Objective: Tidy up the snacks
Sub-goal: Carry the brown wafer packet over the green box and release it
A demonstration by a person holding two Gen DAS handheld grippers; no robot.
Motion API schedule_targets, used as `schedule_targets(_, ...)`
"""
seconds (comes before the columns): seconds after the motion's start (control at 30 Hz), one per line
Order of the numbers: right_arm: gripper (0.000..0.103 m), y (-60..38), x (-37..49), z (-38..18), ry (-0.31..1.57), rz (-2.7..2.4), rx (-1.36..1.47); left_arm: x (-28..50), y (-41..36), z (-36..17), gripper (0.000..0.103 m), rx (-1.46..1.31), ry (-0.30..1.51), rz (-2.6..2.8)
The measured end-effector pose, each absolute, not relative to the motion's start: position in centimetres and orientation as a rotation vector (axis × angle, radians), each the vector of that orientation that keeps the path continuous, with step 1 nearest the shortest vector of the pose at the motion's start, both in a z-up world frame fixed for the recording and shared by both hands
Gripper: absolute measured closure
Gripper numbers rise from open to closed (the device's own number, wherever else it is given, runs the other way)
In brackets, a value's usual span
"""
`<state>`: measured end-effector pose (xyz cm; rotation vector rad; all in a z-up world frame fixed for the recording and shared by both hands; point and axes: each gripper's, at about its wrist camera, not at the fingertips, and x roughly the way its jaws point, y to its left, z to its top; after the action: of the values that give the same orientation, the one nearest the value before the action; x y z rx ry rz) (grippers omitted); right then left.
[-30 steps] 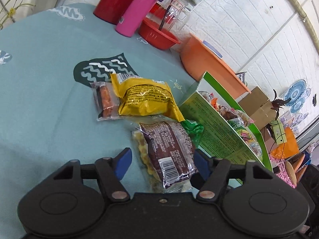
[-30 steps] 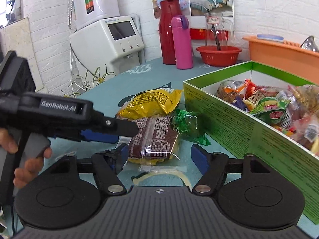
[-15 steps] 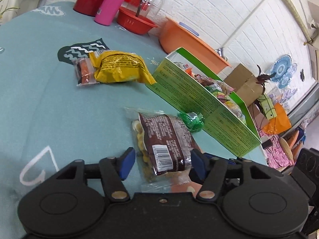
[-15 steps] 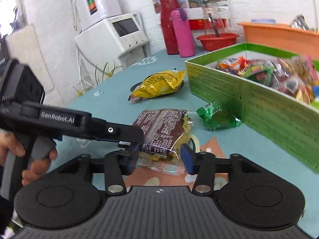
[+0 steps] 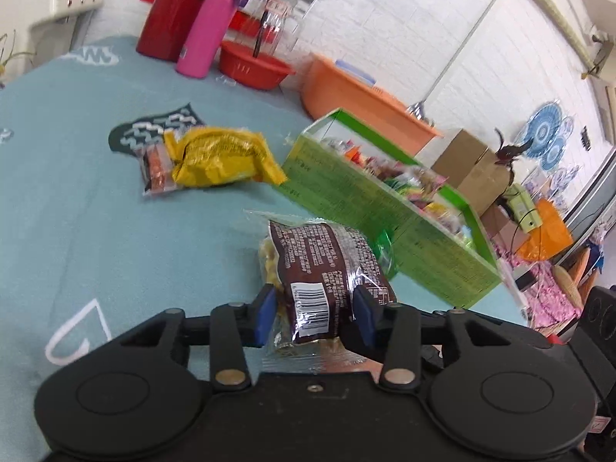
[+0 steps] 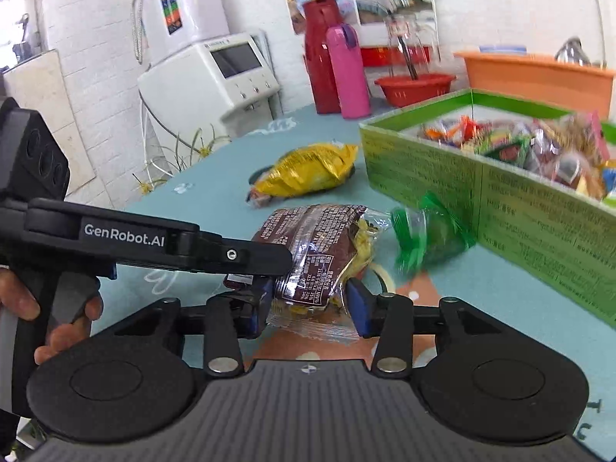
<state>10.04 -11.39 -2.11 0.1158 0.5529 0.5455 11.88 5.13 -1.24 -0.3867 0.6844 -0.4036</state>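
A brown snack packet (image 5: 325, 269) lies at the near part of the teal table (image 5: 96, 231), and both grippers close around it. My left gripper (image 5: 313, 313) is shut on its barcode end. My right gripper (image 6: 310, 302) is shut on the same brown snack packet (image 6: 315, 246), next to the left gripper's arm (image 6: 146, 240). A green box (image 5: 385, 208) full of snacks stands to the right; it also shows in the right wrist view (image 6: 500, 188). A yellow packet (image 5: 223, 154) with a small clear packet (image 5: 156, 169) lies farther back. A green candy wrapper (image 6: 427, 235) lies beside the box.
A red thermos (image 5: 173, 11), a pink bottle (image 5: 210, 27), a red bowl (image 5: 256, 67) and an orange tub (image 5: 358, 96) stand along the back wall. A white appliance (image 6: 215, 81) stands off the table's left edge. Cardboard boxes (image 5: 469, 169) sit beyond the green box.
Both grippers have closed further onto the brown snack packet. The packet sits deeper between the fingers and its far end has tilted up.
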Motion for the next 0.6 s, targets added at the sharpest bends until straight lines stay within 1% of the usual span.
schedule_targets(0.13,0.030,-11.9,9.2,0.0,0.460,0.543,0.108,11.2,4.5,1.8,0.048,-0.356,0.595,-0.427)
schedule_targets(0.33,0.030,-13.4,9.0,2.7,0.330,0.486,0.097,12.5,2.4,5.1,0.048,-0.328,0.513,-0.491)
schedule_targets(0.6,0.030,-17.4,9.9,4.4,0.246,0.367,0.138,16.1,-2.7,7.0,0.048,-0.287,0.475,-0.603)
